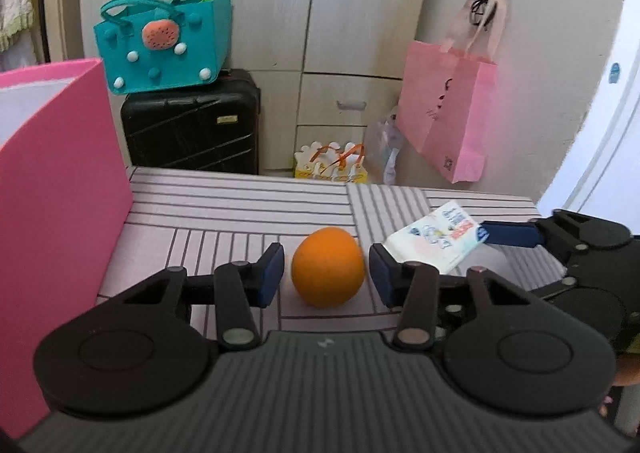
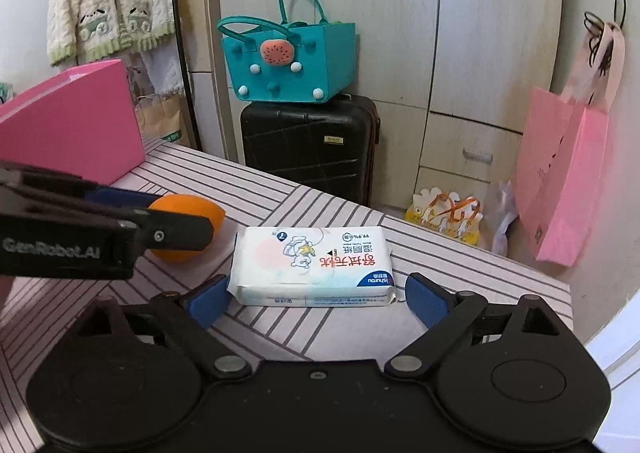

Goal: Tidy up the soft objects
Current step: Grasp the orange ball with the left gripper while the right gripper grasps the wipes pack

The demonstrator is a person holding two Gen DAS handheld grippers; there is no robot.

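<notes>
my left gripper [image 2: 182, 231] reads "genrobot.ai" on its side; the wipes pack [image 2: 314, 267] before me, printed upside down, shows "99.9%", "7" and chinese characters.

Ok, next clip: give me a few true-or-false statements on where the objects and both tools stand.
1. The orange sits between the left tool's fingers, pads not yet pressing. True.
2. The right tool is clamped on the wipes pack. False: its jaws stand wide, clear of the pack.
3. The pink box is at the table's left end. True.
4. The teal bag lies on the table. False: it sits on the black suitcase.
</notes>
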